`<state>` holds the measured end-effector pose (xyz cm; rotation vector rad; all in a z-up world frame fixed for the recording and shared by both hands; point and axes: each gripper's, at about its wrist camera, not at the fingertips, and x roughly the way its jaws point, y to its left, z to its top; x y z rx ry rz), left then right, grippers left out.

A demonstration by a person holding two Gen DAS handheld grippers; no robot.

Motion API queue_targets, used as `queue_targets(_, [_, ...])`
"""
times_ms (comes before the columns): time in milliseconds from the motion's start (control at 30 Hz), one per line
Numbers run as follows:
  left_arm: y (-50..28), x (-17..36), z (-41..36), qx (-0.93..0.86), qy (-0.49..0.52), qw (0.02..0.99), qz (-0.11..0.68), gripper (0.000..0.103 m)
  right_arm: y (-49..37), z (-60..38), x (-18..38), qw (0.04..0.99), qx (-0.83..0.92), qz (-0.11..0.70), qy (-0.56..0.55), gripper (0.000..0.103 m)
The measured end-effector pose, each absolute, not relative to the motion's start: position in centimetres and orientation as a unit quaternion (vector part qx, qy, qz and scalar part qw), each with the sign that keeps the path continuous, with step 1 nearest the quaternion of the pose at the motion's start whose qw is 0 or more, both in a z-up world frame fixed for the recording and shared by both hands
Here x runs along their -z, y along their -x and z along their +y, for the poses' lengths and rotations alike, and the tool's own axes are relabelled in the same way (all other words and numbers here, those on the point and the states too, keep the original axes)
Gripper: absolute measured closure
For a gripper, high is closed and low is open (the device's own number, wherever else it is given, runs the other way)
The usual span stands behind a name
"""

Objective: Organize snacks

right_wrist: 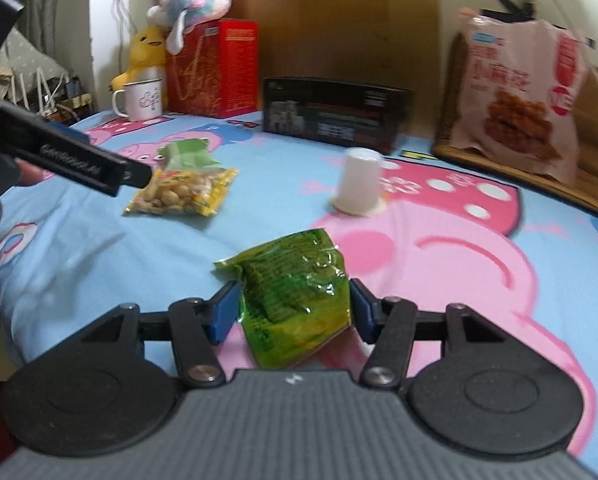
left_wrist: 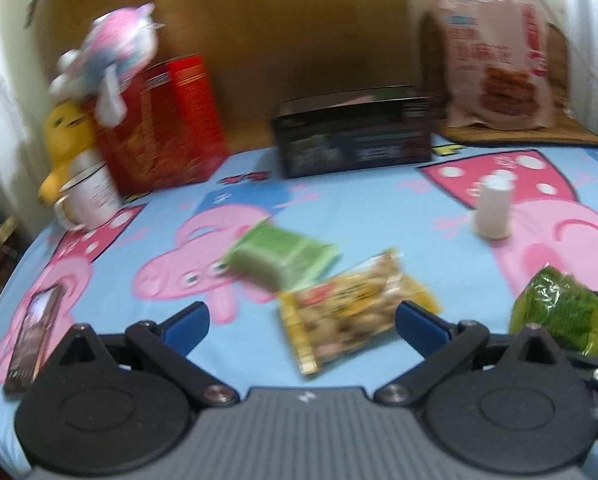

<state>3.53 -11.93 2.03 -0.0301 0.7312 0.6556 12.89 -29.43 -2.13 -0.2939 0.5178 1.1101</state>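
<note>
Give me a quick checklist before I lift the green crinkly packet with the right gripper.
1. Green packet between the right gripper fingers: ok.
2. Fingers pressing on both sides of it: ok, blue pads sit against its edges.
3. Packet free of other snacks: ok, the peanut packet lies apart.
4. White cup clear of the lift path: ok, it stands farther back.
5. Left gripper empty: ok, open above the cloth.
6. Grip firm enough to hold: cannot tell.
</note>
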Motion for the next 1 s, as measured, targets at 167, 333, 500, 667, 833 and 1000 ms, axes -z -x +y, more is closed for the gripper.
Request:
queue_targets(167, [-6.0,-1.2,-14.0,-0.29,-0.005,0.885,0.364,0.0,-13.1,-31.5,2.4,0.82,-0.506,0.237,0.122,0.047])
queue_targets(333, [-7.1,-0.9,-15.3,-0.285,-0.013,0.884,0.371,0.0,-13.2,-32.0,2.7,0.821,-0.511,0.228,0.114,0.047])
queue_targets(500, [-7.4,-0.9,-15.5,-0.286,-0.018,0.882,0.374,0.0,-13.2,-32.5,2.9,0.821,-0.516,0.222,0.108,0.047])
queue_targets(667, [-7.7,-0.6,-15.4,-0.28,-0.018,0.882,0.378,0.0,-12.7,-33.0,3.0,0.818,-0.525,0.213,0.102,0.047])
queue_targets(833, [-7.7,-0.1,-15.0,-0.267,-0.003,0.884,0.384,0.0,-12.1,-33.0,2.8,0.815,-0.529,0.224,0.078,0.043])
queue_targets(1000, [-6.9,-0.1,-14.3,-0.246,0.024,0.893,0.377,0.002,-11.2,-32.5,3.0,0.815,-0.528,0.236,0.035,0.03])
